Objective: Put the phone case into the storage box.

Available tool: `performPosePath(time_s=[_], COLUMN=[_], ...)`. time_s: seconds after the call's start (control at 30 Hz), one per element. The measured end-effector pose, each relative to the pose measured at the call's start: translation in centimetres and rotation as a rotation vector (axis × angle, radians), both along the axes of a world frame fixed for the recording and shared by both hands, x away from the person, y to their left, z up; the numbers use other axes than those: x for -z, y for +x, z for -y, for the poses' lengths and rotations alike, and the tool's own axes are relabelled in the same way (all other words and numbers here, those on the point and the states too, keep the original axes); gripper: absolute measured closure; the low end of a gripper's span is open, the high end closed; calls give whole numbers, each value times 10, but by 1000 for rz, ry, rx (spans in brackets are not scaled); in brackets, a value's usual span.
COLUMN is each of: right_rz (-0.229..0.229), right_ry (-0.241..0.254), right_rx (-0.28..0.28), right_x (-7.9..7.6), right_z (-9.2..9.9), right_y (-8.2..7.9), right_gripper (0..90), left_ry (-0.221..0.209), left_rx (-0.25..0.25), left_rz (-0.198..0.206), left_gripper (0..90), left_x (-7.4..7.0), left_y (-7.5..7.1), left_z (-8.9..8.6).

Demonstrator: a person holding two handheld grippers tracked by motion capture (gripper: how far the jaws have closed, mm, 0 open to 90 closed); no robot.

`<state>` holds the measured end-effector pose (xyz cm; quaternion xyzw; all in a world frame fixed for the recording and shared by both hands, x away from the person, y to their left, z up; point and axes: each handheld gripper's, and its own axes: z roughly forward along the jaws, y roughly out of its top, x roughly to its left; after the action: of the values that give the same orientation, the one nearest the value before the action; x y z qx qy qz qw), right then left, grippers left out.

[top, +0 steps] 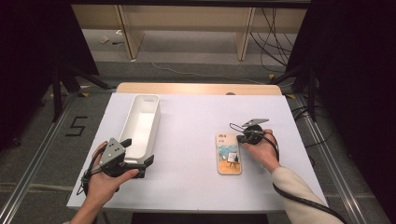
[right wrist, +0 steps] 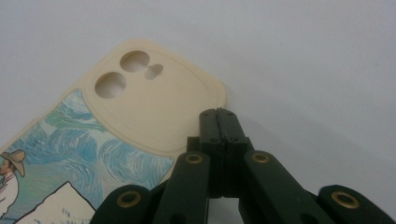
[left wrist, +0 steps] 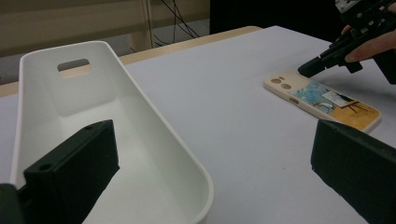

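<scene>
My right tongs [right wrist: 218,113], jaws pressed together and holding nothing, should nudge the cream painted phone case [right wrist: 140,116] squarely at its camera-end corner.

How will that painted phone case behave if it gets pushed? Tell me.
The phone case lies flat on the white table, so it will probably slide, not roll or tip. It looks thin and hollow: likely light and somewhat bendy. The shut right tool at its edge may skid off.
</scene>
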<state>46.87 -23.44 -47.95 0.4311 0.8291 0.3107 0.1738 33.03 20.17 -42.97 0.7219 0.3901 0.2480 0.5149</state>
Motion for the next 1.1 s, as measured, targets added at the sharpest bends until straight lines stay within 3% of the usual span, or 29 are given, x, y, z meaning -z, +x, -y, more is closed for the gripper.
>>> performPosePath(time_s=[0.33, 1.1], right_rz=[6, 14], right_ry=[9, 19], right_rx=[-30, -49], right_x=[1, 1], right_z=[-19, -29], right_y=[4, 4], right_gripper=[900, 898], left_ry=[0, 4], left_rx=[0, 2], left_rz=[0, 3], left_gripper=[2, 6], left_x=[0, 0], left_y=[0, 0], left_z=[0, 0])
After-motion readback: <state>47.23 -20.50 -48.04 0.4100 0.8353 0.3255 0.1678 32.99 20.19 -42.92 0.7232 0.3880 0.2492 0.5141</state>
